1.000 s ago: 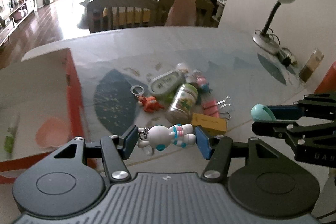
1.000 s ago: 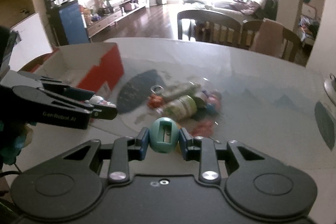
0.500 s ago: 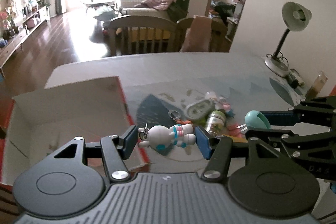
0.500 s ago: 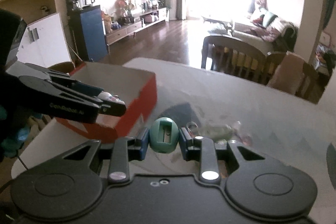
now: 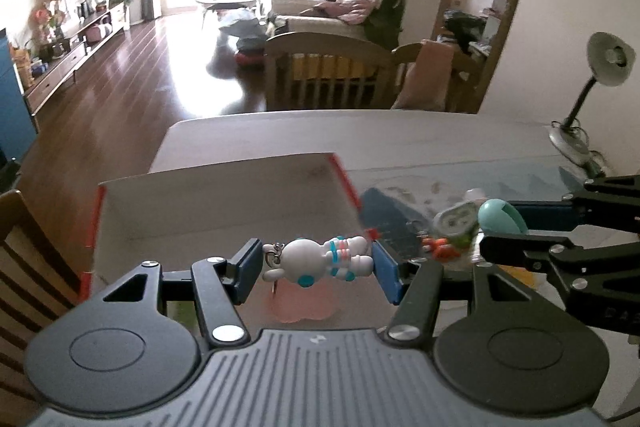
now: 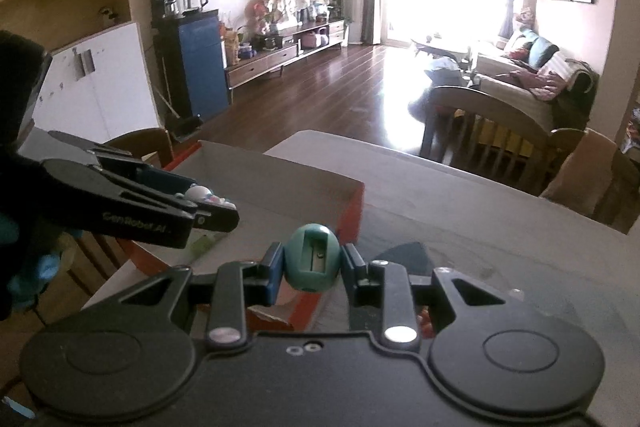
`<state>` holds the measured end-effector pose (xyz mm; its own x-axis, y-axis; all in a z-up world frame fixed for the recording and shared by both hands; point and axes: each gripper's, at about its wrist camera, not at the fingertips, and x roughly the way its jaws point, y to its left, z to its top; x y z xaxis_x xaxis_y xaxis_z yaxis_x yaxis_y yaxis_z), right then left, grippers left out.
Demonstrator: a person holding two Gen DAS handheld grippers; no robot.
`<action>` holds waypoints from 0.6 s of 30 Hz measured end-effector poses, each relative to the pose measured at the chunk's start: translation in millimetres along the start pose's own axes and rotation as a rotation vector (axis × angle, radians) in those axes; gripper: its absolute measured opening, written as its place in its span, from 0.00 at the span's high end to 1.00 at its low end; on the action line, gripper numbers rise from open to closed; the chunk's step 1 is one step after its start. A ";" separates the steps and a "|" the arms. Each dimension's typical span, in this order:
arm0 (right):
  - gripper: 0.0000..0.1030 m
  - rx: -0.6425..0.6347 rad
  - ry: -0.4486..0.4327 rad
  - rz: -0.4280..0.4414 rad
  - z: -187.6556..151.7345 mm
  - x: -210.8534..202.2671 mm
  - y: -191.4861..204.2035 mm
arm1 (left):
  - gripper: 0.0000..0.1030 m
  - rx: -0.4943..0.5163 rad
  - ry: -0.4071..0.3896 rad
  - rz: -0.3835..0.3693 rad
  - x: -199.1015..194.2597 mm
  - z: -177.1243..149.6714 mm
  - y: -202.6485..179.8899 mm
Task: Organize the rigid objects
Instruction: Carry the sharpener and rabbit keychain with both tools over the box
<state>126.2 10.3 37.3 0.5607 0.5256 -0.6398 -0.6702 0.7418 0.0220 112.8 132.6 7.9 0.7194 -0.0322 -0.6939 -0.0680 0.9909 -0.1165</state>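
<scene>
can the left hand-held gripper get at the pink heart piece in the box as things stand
Probably not. The left hand-held gripper hangs right over the pink heart piece in the open box, so the path looks free, but its jaws are clamped on the astronaut keychain, which must go first.

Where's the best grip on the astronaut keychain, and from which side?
End to end, as it sits now: the astronaut keychain lies crosswise between the left gripper fingers, one pad at the head, the other at the feet. Come from behind it, fingers along its length. The rounded body would likely slip sideways in a cross grip; the ring end dangles free.
</scene>
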 end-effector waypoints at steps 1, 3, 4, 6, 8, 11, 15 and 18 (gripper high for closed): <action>0.71 -0.007 0.005 0.002 2.7 6.2 4.4 | 0.42 -0.001 0.003 0.008 1.5 0.5 6.6; 0.71 -0.013 0.014 0.008 5.1 14.0 10.5 | 0.42 -0.007 0.006 0.021 3.8 1.4 19.7; 0.71 -0.017 0.020 0.008 7.2 19.7 14.1 | 0.42 -0.008 0.007 0.031 5.3 2.2 27.0; 0.71 -0.025 0.032 0.008 11.0 31.4 22.2 | 0.42 -0.012 0.014 0.046 8.2 3.5 40.8; 0.71 -0.031 0.045 0.004 14.5 44.1 28.0 | 0.42 -0.016 0.025 0.060 14.3 5.2 54.8; 0.71 -0.039 0.070 -0.004 16.9 63.6 36.4 | 0.42 -0.020 0.045 0.082 24.8 3.9 73.4; 0.71 -0.050 0.113 -0.017 16.2 89.4 46.0 | 0.42 -0.030 0.082 0.099 42.7 -0.6 95.2; 0.71 -0.051 0.144 -0.016 15.1 109.8 50.7 | 0.42 -0.031 0.111 0.113 56.3 -4.3 105.3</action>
<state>161.2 111.9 -20.3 0.4987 0.4463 -0.7431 -0.6876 0.7256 -0.0256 143.2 234.5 -46.5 0.6253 0.0631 -0.7778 -0.1666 0.9845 -0.0541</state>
